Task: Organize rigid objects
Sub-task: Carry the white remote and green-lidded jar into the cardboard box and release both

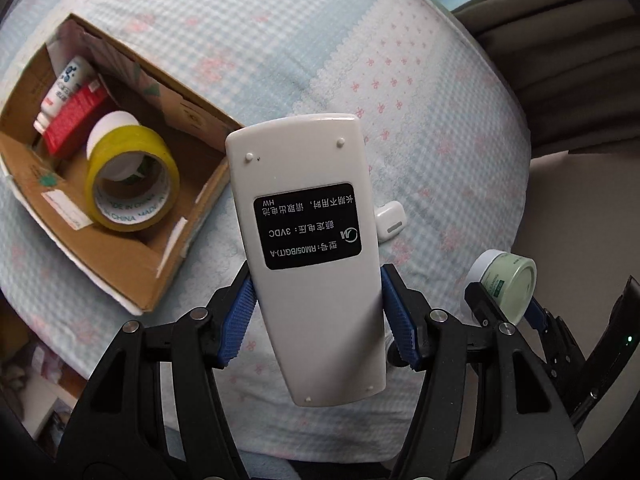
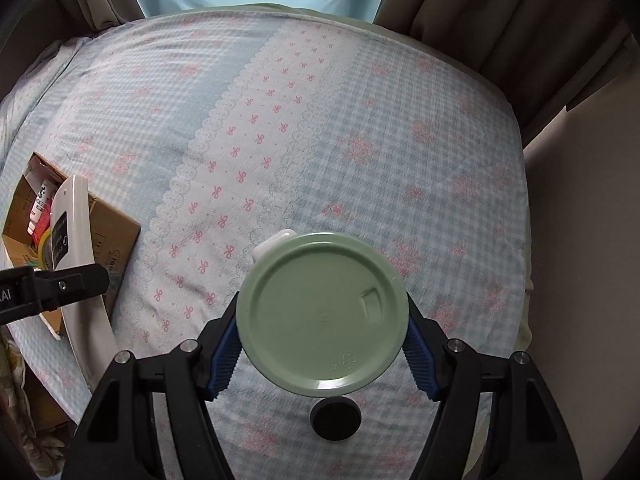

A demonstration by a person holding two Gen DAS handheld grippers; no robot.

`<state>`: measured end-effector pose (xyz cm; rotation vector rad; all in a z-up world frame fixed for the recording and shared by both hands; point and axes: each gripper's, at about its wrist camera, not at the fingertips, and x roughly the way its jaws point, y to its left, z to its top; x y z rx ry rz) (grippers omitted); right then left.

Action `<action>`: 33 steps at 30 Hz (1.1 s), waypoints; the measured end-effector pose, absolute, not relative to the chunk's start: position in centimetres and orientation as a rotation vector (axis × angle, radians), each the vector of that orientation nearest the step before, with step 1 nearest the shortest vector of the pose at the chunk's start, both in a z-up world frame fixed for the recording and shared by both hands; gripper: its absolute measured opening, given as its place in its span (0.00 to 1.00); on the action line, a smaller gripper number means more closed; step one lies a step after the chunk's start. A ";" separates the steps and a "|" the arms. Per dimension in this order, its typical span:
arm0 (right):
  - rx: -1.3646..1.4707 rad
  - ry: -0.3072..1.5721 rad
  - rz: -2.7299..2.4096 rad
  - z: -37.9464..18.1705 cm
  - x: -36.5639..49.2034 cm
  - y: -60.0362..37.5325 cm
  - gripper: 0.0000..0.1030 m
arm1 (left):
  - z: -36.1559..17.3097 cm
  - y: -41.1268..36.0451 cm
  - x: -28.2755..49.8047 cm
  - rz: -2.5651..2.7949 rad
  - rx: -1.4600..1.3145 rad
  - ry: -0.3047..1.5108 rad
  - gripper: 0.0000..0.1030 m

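Observation:
My left gripper (image 1: 318, 304) is shut on a white remote control (image 1: 308, 248), back side with a black label facing me, held above the bed just right of an open cardboard box (image 1: 132, 264). The box holds a yellow tape roll (image 1: 130, 182), a red block (image 1: 76, 120) and a white tube (image 1: 64, 84). My right gripper (image 2: 322, 340) is shut on a pale green jar (image 2: 322, 312), its flat base toward me; the jar also shows in the left wrist view (image 1: 508, 284). The remote (image 2: 74, 248) and box (image 2: 108, 236) show at the left of the right wrist view.
A small white earbud case (image 1: 390, 222) lies on the checked blue bedsheet (image 2: 320, 120), partly hidden behind the jar (image 2: 276, 242). A black round disc (image 2: 335, 419) lies on the sheet below the jar. Brown curtains (image 2: 500, 20) hang behind the bed.

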<state>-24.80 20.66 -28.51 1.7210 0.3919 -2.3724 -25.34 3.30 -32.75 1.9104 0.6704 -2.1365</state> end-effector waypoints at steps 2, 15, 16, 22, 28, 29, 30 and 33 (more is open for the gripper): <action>1.693 0.375 -2.370 -27.1 -23.8 19.3 0.65 | -30.3 1.1 -25.2 -2.160 1.875 0.675 0.56; 1.580 0.285 -2.344 -21.8 -19.3 6.1 0.65 | -23.4 -12.7 -26.8 -2.303 1.815 0.568 0.56; 1.580 0.275 -2.349 -21.7 -19.1 5.0 0.65 | -23.1 -13.9 -26.7 -2.306 1.825 0.567 0.56; 1.657 0.101 -2.381 -22.2 -18.8 -0.4 0.65 | -24.8 -19.6 -27.2 -2.304 1.920 0.556 0.56; 1.751 -0.036 -2.395 -23.8 -18.5 -4.1 0.65 | -27.5 -24.0 -27.4 -2.256 2.006 0.578 0.56; 1.767 -0.045 -2.394 -24.1 -18.5 -4.5 0.65 | -28.0 -24.6 -27.6 -2.244 2.016 0.587 0.56; 1.782 -0.051 -2.391 -24.6 -18.5 -5.0 0.65 | -28.5 -25.2 -27.7 -2.232 2.024 0.595 0.56; 1.823 -0.071 -2.372 -26.1 -18.7 -5.9 0.65 | -30.2 -26.4 -28.3 -2.198 2.050 0.608 0.56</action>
